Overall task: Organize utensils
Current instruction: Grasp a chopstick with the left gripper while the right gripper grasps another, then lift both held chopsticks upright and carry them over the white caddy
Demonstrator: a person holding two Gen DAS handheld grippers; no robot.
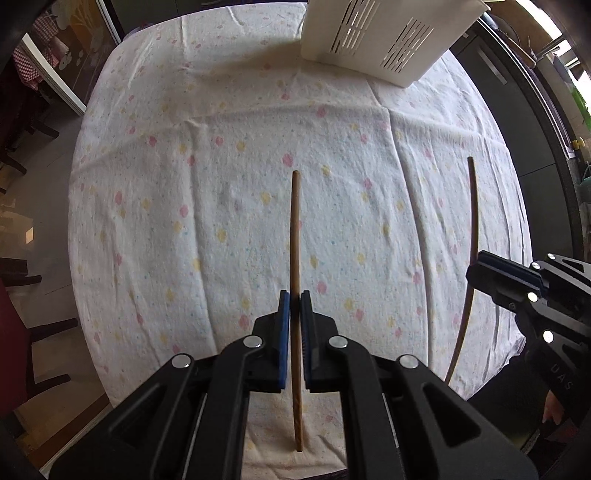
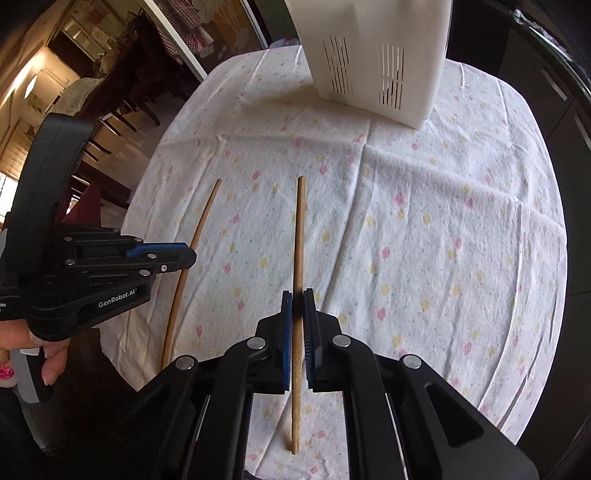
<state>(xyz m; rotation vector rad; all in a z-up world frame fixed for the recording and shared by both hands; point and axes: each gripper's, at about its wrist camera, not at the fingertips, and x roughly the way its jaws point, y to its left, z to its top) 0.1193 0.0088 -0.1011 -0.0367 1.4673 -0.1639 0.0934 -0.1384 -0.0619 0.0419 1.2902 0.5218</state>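
Chopsticks are held one per gripper: left gripper (image 1: 294, 295) is clamped on a thin wooden chopstick (image 1: 295, 229), right gripper (image 2: 297, 293) on its twin (image 2: 299, 236). White slotted plastic basket (image 1: 373, 40) stands far. Slippage or pivoting in narrow pads is judged likely; basket rim could be struck.

White basket (image 1: 384, 33) ahead, far edge
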